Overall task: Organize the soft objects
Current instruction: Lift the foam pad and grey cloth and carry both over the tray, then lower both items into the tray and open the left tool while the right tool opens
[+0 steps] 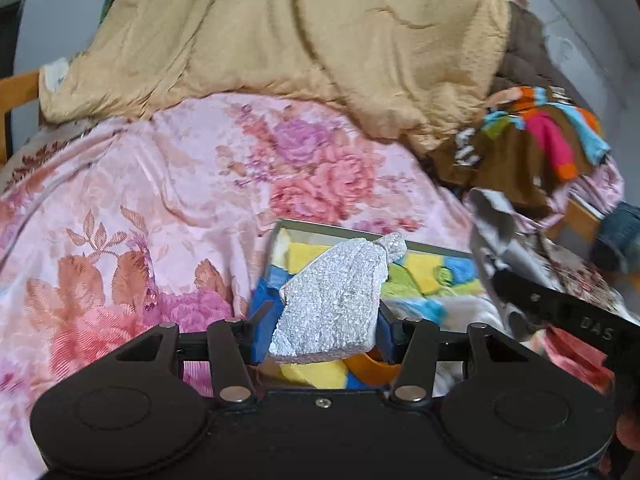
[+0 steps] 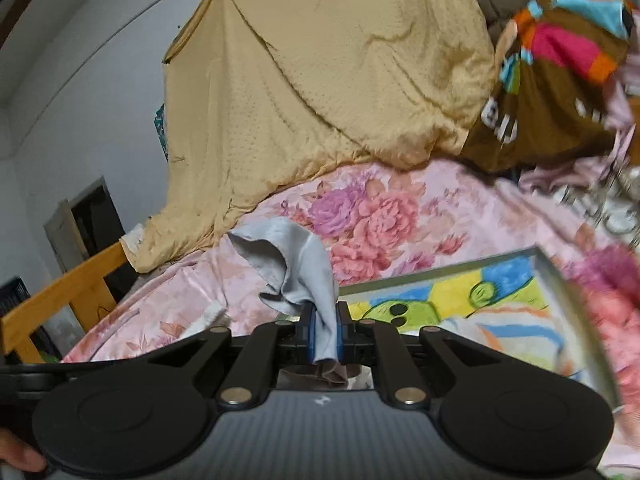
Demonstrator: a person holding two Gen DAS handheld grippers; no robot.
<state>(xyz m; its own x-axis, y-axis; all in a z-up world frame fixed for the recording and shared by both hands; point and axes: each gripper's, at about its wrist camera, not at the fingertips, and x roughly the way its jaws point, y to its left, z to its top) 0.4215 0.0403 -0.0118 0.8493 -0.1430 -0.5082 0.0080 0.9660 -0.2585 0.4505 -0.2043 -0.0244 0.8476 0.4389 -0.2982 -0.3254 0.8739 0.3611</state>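
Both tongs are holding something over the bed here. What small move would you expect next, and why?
Probably lower the left tongs and let go of the silver crinkled piece into the metal-rimmed box. The piece is clamped right above the box's colourful lining, so little travel remains. The right tongs grip a grey cloth beside the box rim and could follow.

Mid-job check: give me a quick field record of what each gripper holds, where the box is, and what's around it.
left gripper: shut on white foam piece
right gripper: shut on grey cloth
box: on the floral blanket, colourful cloth inside
foam position: over the box
behind: tan quilt, striped garment
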